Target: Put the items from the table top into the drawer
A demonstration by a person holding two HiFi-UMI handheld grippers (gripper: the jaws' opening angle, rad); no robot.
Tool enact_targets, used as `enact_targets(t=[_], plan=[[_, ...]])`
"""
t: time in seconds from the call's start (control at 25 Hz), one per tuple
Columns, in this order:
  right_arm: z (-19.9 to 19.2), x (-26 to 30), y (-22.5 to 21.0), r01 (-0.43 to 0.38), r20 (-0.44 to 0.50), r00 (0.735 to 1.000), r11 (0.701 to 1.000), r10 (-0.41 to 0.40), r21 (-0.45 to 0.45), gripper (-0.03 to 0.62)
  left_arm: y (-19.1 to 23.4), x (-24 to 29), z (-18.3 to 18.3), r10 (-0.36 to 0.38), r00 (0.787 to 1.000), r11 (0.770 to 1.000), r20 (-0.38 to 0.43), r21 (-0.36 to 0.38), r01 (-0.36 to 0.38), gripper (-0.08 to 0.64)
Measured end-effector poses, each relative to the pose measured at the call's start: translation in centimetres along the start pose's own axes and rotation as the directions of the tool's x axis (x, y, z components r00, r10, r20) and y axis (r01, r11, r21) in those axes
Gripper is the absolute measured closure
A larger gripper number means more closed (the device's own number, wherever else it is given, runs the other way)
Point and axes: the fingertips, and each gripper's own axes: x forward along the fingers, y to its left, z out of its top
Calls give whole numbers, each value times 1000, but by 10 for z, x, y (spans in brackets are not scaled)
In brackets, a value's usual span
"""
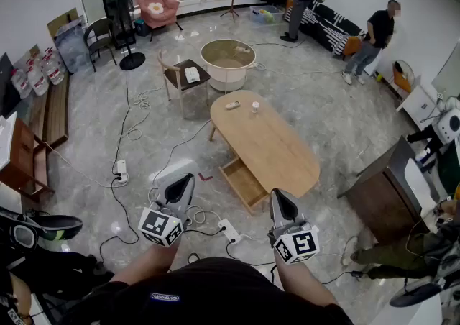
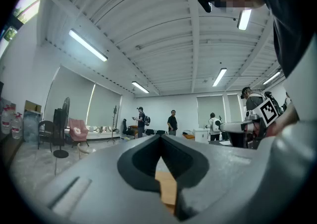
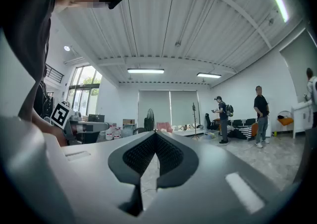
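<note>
An oval wooden table (image 1: pixel 277 151) stands in the middle of the head view. Its drawer (image 1: pixel 244 184) is pulled out on the near left side and looks empty. Two small items lie at the table's far end: a flat pale object (image 1: pixel 232 105) and a small white cup (image 1: pixel 255 106). My left gripper (image 1: pixel 187 181) and right gripper (image 1: pixel 277 195) are held low in front of me, well short of the table. Both are shut with nothing between the jaws. In the left gripper view the left gripper (image 2: pixel 160 137) points across the room, and so does the right gripper (image 3: pixel 155 134) in its view.
Cables and a power strip (image 1: pixel 229 230) lie on the floor between me and the table. A round glass table (image 1: pixel 228 57) and a wooden chair (image 1: pixel 182 77) stand beyond it. A dark cabinet (image 1: pixel 381 198) is at the right. People (image 1: pixel 374 36) stand at the back.
</note>
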Motion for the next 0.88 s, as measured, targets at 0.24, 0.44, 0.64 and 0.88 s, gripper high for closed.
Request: enact_targets(t=[0.24, 0.44, 0.64, 0.88], plan=[[6, 0, -6, 1, 46, 999, 1000, -2, 25, 561, 1, 9, 0, -1, 1000, 1000, 3, -2, 1, 560], [-1, -2, -12, 3, 33, 999, 999, -4, 37, 562, -1, 12, -5, 9, 1000, 1000, -5, -8, -9, 560], [-1, -3, -17, -3, 46, 999, 999, 2, 43, 563, -1, 10, -8, 37, 999, 999, 1, -6, -37, 560], [0, -8, -23, -24, 55, 998, 998, 21, 57, 534, -10, 9, -4, 62, 998, 998, 15, 1, -62, 560]])
